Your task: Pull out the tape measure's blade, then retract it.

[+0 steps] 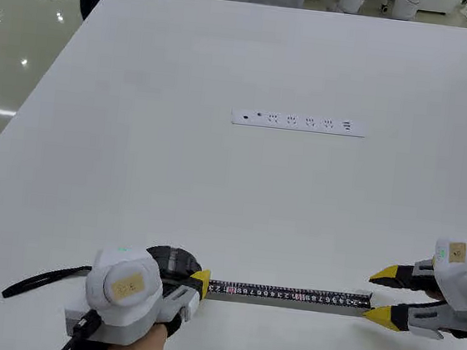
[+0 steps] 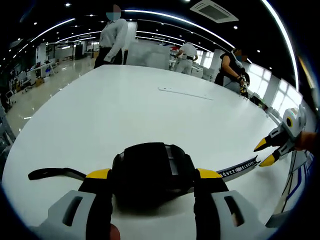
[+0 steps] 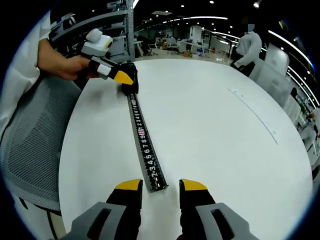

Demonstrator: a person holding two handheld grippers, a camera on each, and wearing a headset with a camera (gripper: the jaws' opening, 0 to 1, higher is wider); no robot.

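White workbench [image 1: 255, 211], tape measure [image 1: 176, 263], glossy floor [image 1: 13, 43]

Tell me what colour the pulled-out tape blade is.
The blade is black with white numerals and one red mark; the right gripper view shows it best.

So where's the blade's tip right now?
Head view, lower right: the blade tip lies on the table between the jaws of the open right claw, with the blade running left to the case gripped in the left claw.
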